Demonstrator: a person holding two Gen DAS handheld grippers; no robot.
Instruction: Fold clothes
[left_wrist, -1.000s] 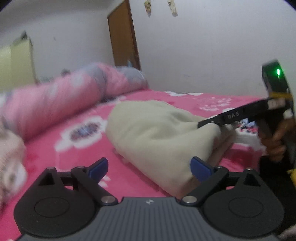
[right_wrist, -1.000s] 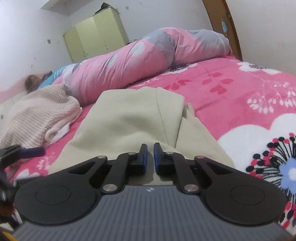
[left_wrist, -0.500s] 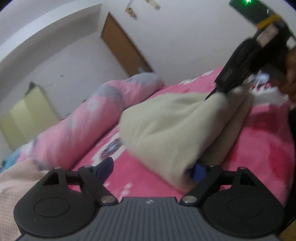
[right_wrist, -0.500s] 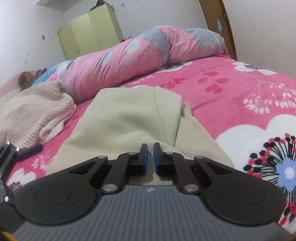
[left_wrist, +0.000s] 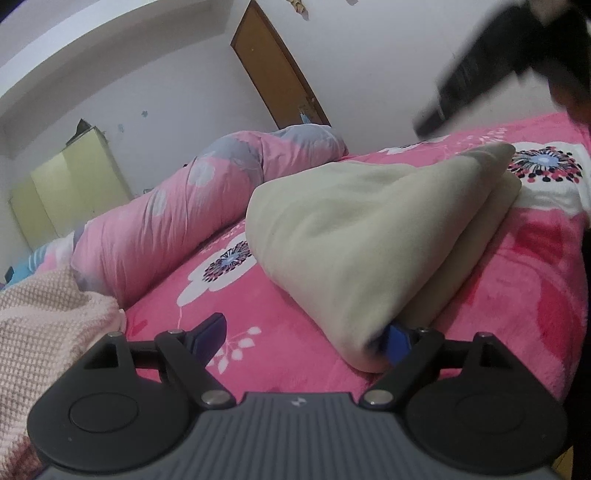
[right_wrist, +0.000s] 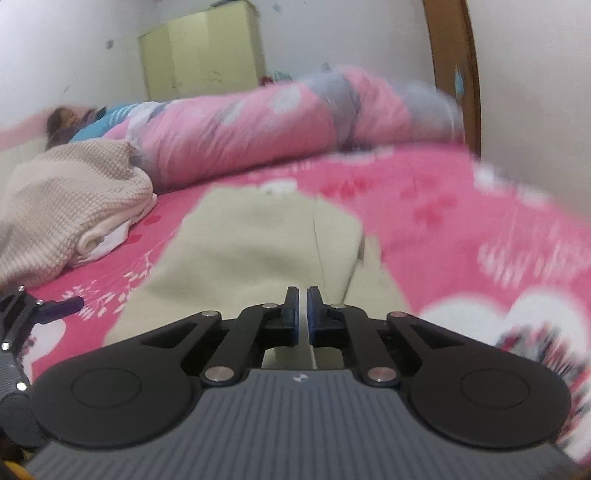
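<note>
Cream fleece, folded over on itself: the garment (left_wrist: 351, 229) lies on the pink flowered bed (left_wrist: 517, 295), towards the near edge where both tools work. One corner stands up in a soft peak and the thick folded end points at the left camera.

The left tool (left_wrist: 306, 332) sits low at that folded end. Its jaws have just been closing a little, yet they stand wide apart. The end of the garment reaches in between them on one side only. There one blue pad (left_wrist: 397, 339) is tucked against the underside of the fold, while the other pad (left_wrist: 212, 326) hangs free over bare blanket (so nothing is pinched).

The right tool (right_wrist: 302, 295) has its pads drawn together with only a sliver between them. Its own view shows the garment spread just beyond the tips, and I cannot tell from there whether any cloth is caught. In the left view it is a dark blur up above the raised corner and looks clear of it.

Along the far side of the bed runs a rolled pink and grey quilt (left_wrist: 177, 221). A pale knitted sweater (left_wrist: 44, 321) is heaped beyond the garment, apart from it. A yellow-green wardrobe (left_wrist: 66, 184) and a brown door (left_wrist: 273, 66) stand against the white walls.
</note>
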